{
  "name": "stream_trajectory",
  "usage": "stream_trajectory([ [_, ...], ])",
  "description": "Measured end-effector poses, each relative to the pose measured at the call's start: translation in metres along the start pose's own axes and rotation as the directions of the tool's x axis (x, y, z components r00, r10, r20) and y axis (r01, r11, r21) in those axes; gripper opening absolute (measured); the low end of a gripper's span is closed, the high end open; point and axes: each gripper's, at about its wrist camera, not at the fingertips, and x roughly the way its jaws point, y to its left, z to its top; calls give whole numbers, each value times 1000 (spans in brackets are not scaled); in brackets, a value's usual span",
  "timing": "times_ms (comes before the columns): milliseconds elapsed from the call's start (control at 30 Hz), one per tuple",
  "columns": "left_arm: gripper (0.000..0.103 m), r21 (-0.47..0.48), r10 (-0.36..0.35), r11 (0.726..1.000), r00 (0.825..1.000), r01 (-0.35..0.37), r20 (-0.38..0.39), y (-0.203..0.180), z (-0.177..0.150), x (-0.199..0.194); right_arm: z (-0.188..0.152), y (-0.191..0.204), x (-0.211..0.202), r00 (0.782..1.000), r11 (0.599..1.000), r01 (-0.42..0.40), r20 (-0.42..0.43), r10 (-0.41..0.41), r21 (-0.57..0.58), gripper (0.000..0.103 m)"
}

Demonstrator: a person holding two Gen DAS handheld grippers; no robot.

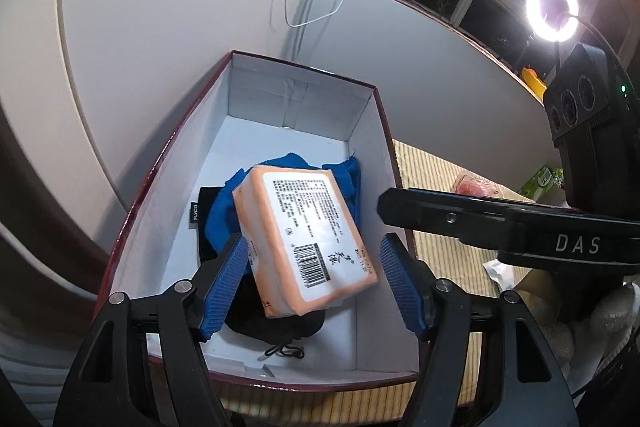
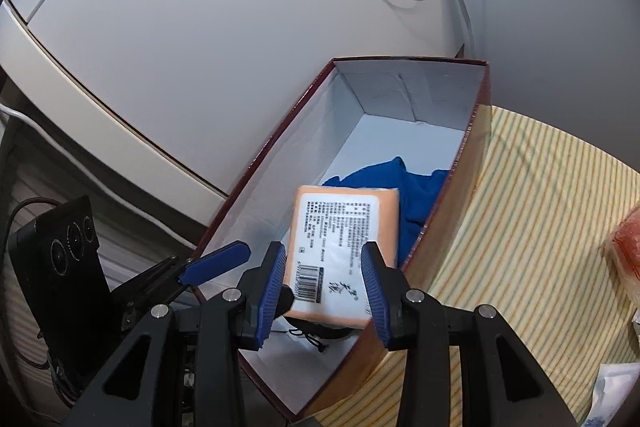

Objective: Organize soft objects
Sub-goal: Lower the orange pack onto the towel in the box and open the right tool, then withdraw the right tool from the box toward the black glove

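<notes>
An orange tissue pack point(image 1: 306, 237) with a white label lies tilted inside the dark red shoe box point(image 1: 132, 211), on top of a blue cloth point(image 1: 224, 211) and a black drawstring pouch point(image 1: 276, 327). My left gripper point(image 1: 312, 283) is open above the box's near end, its blue pads on either side of the pack without pressing it. My right gripper point(image 2: 324, 287) is open too, its pads point(image 2: 374, 287) flanking the pack point(image 2: 340, 251) from the box's right wall point(image 2: 456, 211). The blue cloth point(image 2: 408, 191) shows behind the pack.
The box stands on a striped yellow mat point(image 2: 540, 227) against a white wall. Another orange pack point(image 2: 628, 247) lies on the mat to the right. A ring light point(image 1: 554, 7) and a windowsill with plants stand at the far right.
</notes>
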Motion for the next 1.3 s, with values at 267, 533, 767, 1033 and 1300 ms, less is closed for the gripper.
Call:
stream_trajectory([
  [267,67,23,-35,999,998,34,42,-20,-5,-15,-18,-16,-33,998,1000,29,57,-29,9,43],
  [533,67,56,-108,993,993,105,39,-55,-24,-15,-62,-59,-96,979,993,92,177,-104,74,58],
  [767,69,93,-180,979,984,181,-15,-98,-45,0,-110,-105,-151,957,978,146,230,-178,149,65],
  [1033,69,167,-289,938,950,305,-114,-165,-71,18,-176,-161,-224,910,939,189,309,-277,286,70],
  [1300,70,263,-360,871,904,414,-232,-237,-92,38,-234,-222,-269,872,854,226,294,-392,469,72],
])
